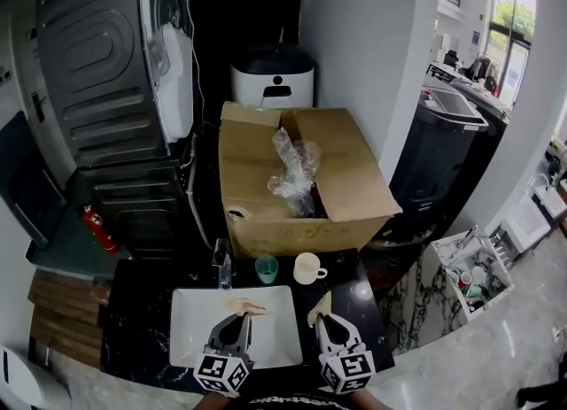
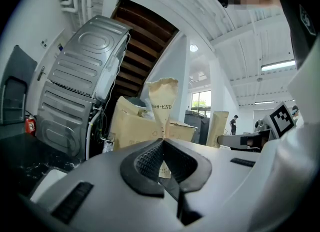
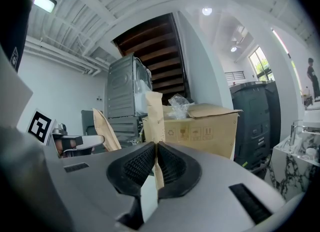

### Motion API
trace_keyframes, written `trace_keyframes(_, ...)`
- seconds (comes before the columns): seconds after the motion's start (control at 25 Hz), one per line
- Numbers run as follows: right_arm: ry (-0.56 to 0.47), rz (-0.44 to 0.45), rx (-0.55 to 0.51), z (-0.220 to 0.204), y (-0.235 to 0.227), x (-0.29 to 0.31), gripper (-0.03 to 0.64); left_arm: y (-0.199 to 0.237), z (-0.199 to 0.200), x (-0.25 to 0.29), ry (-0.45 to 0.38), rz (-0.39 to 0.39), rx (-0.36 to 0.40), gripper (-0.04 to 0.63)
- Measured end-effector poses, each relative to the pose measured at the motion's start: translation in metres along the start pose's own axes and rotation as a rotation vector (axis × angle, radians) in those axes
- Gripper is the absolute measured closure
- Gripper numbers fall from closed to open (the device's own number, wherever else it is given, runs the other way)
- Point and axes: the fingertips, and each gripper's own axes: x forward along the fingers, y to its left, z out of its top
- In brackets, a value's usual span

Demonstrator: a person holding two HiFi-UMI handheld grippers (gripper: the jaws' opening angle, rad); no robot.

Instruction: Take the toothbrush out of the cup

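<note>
L gripper (image 2: pixel 162 141) clamps a brown paper packet (image 2: pixel 163 103) over the white tray (image 1: pixel 190 311); R gripper (image 3: pixel 156 146) clamps a 2nd paper packet (image 3: pixel 154 113) just beside it.

The tabletop (image 1: pixel 142 320) in front of me is black and glossy, with pale flecks in its surface. A white rectangular tray (image 1: pixel 190 337) lies flat on it at my near edge, its long side running left to right. Beyond the tray's far edge, 3 things stand upright in a row on the bare black surface: a clear bottle (image 1: pixel 222 266) at the left, a green cup (image 1: pixel 267 269) just beside it, and a white mug (image 1: pixel 307 268) at the right, handle turned right. Whether the cardboard box (image 1: pixel 266 222) behind them rests on the tabletop, I cannot tell.
</note>
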Motion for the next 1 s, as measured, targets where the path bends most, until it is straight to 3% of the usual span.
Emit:
trace_keyframes(0.2, -0.003, -0.007, -0.003, 0.003, 0.000, 0.003, 0.566, 0.021, 0.003, -0.008, -0.005, 0.055, -0.018, 0.580)
trace_keyframes(1.0, 0.025, -0.033, 0.011, -0.002, -0.009, -0.005, 0.566, 0.006, -0.001, -0.004, 0.000, 0.000, -0.031, 0.580)
